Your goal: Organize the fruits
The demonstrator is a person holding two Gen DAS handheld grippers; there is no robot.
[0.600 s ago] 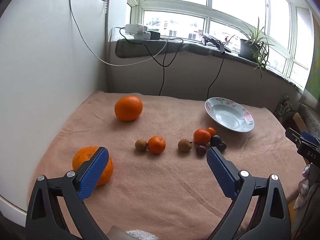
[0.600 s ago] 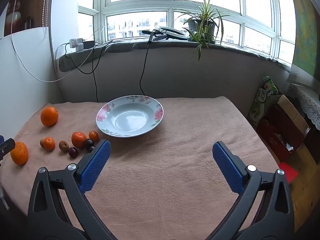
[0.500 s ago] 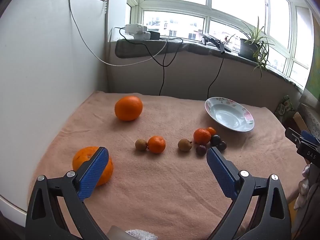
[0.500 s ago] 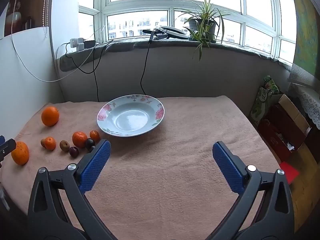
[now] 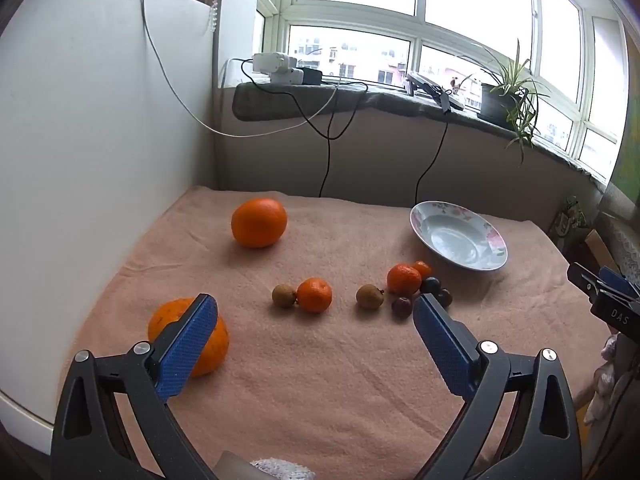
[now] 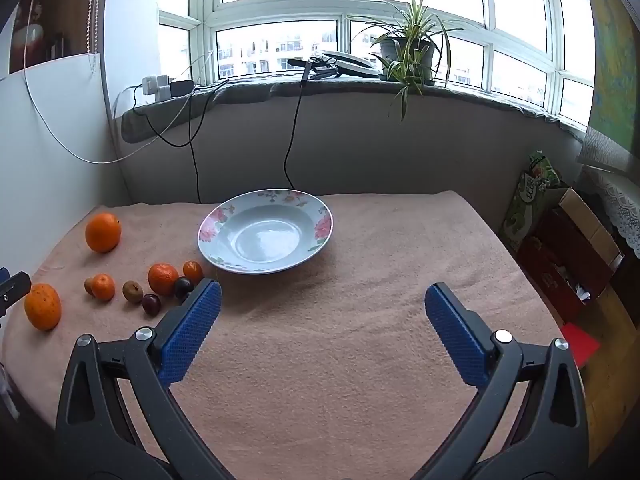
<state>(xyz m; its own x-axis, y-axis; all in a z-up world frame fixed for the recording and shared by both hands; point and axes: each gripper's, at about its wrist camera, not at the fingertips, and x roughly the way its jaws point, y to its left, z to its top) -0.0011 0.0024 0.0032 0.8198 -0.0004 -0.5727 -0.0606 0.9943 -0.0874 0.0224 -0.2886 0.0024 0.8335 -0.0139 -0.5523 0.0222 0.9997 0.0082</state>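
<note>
Left gripper [image 5: 316, 330] jaws wide apart, nothing between pads. Large orange [image 5: 212, 344] partly behind left pad. Second orange [image 5: 259, 222] farther back. Small fruit cluster [image 5: 404, 286] near floral plate [image 5: 496, 240], plate empty. Right gripper tip [image 5: 600, 292] at right edge.

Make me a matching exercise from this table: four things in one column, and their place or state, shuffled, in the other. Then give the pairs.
Things:
1. plate
2. potted plant
3. far big orange
4. left gripper

Place or state:
A. on the windowsill
B. open, holding nothing
C. empty, on the pink cloth
D. alone, near the white wall

Pairs: 1-C, 2-A, 3-D, 4-B
</note>
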